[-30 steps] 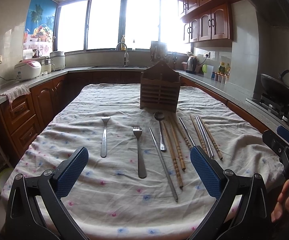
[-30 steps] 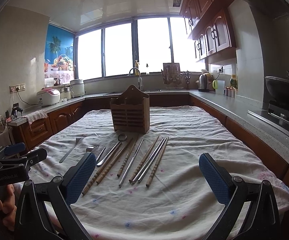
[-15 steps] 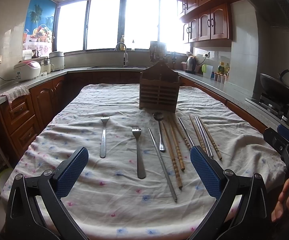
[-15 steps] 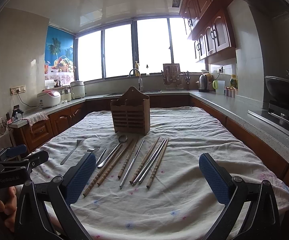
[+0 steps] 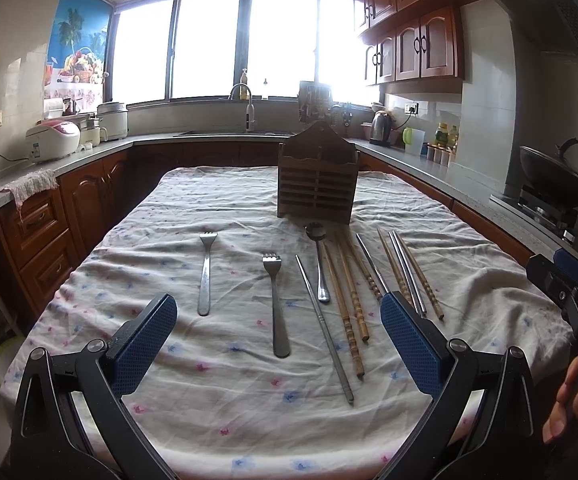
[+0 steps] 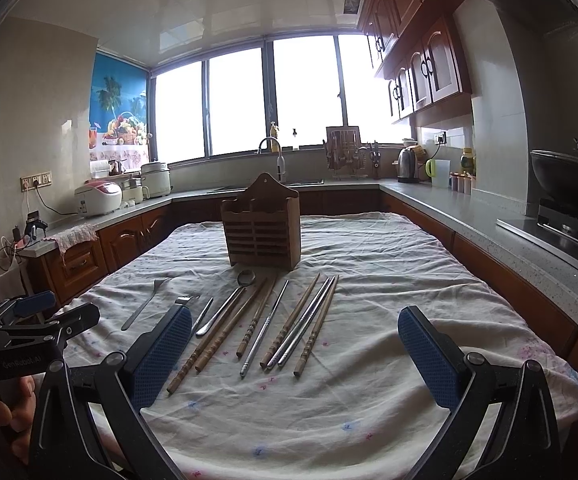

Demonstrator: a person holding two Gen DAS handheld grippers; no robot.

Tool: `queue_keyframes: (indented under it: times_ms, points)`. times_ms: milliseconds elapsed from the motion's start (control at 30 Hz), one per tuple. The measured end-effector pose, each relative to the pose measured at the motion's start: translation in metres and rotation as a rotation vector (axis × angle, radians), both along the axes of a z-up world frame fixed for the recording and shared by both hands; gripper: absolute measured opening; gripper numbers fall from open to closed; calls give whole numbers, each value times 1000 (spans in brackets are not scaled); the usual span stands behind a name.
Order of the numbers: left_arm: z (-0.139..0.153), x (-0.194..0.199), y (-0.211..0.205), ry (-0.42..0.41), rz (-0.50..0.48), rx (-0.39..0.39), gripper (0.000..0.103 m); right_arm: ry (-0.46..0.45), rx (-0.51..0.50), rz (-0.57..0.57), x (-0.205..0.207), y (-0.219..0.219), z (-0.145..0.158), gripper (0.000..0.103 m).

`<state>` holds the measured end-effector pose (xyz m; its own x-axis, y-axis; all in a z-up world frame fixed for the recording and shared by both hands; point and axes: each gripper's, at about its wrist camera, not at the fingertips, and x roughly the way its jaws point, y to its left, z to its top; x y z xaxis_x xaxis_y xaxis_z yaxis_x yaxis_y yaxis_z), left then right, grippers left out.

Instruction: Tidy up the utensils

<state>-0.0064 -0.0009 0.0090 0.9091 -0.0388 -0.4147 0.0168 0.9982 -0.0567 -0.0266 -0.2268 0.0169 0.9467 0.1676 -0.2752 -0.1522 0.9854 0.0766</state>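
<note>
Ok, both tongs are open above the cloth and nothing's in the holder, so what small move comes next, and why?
Probably lower the left tongs onto the nearer fork. That fork lies alone on the cloth, between the open pads and apart from the chopsticks, so it looks easiest to pick for the wooden holder.

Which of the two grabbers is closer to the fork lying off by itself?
The left. The lone fork lies just ahead of the left gripper, near its left finger. The right gripper sits farther right, facing the chopsticks, with the fork off to its left.
</note>
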Motion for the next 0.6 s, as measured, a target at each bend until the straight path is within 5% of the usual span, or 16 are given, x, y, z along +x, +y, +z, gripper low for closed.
queue_keyframes:
  times_ms: [600]
  points:
    - [0, 46, 7, 114, -24, -45, 103, 84, 36, -5, 31, -5, 3, 103]
